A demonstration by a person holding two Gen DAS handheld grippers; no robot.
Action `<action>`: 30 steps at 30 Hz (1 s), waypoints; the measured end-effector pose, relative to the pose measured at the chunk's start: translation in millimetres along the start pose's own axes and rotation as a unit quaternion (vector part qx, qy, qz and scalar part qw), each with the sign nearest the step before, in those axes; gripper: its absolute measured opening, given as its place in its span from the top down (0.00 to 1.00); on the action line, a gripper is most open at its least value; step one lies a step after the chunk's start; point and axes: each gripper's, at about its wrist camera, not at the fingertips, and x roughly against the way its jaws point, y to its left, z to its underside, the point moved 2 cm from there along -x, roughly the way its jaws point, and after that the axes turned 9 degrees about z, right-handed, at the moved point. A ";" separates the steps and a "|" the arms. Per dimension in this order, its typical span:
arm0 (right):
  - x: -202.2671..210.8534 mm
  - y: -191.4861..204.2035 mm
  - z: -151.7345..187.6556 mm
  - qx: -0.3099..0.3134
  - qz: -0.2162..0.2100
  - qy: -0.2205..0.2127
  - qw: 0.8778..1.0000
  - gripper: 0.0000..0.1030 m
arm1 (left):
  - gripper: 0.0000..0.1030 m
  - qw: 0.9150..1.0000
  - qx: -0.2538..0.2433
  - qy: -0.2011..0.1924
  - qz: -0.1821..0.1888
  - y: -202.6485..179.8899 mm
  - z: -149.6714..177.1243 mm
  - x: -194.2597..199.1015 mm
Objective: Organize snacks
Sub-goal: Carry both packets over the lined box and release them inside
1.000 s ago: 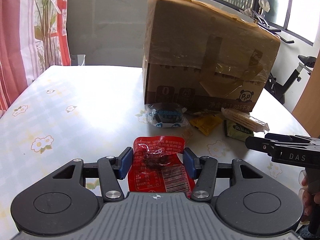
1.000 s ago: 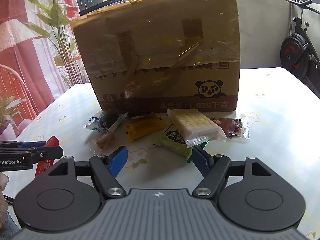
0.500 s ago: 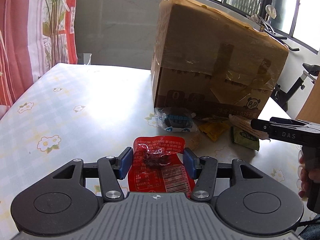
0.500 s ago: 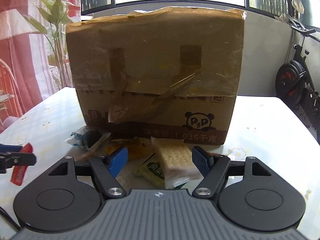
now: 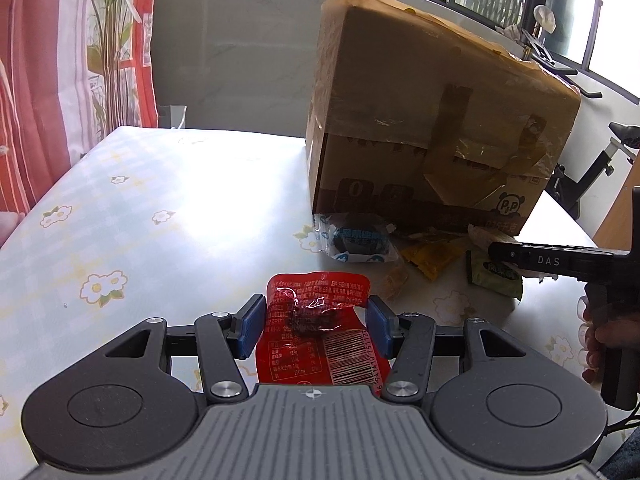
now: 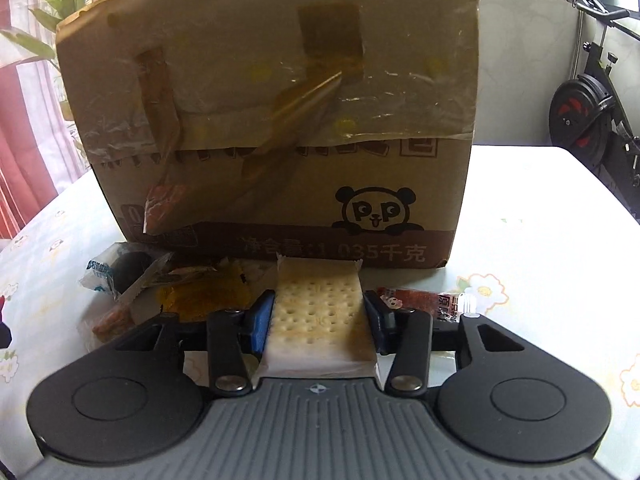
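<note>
You are working at a flower-print table (image 5: 168, 200) with a big taped cardboard box (image 6: 272, 120) standing on it, its flaps looking folded shut from both views, so nothing shows yet as packed away. Most of the job is looking undone: a loose heap of snacks is lying against the foot of the box, namely a clear-and-blue packet (image 5: 354, 240) with a dark cake inside, a yellow packet (image 5: 430, 258), a green packet (image 5: 494, 278) and, off to the right side, a small red strip packet (image 6: 420, 300).

Your right gripper (image 6: 318, 322) is straddling the cracker pack (image 6: 320, 316), which is lying between the blue pads; the pads are sitting right at its sides, but I cannot tell whether they are squeezing it yet or only framing it.

Your left gripper (image 5: 316, 326) is carrying the red snack packet (image 5: 320, 332) between its pads, which are touching the crinkled wrapper on both sides, apparently clamping it lightly above the table and well apart from the heap.
</note>
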 end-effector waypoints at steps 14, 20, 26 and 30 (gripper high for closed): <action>85.4 -28.8 9.3 -0.057 -0.033 -0.059 0.996 0.53 | 0.45 0.999 -0.034 -0.003 0.021 -17.6 -19.9 -0.1; 121.6 -27.1 -30.1 -0.047 -0.055 -0.142 0.987 0.53 | 0.44 0.996 -0.063 -0.053 0.040 -33.6 -65.3 15.2; 141.4 -23.1 -94.2 -0.027 -0.055 -0.217 0.974 0.53 | 0.44 0.984 -0.105 -0.126 0.069 -64.7 -137.0 26.0; 127.0 -15.5 -139.2 0.004 -0.041 -0.242 0.969 0.53 | 0.44 0.975 -0.124 -0.162 0.087 -87.4 -186.1 18.1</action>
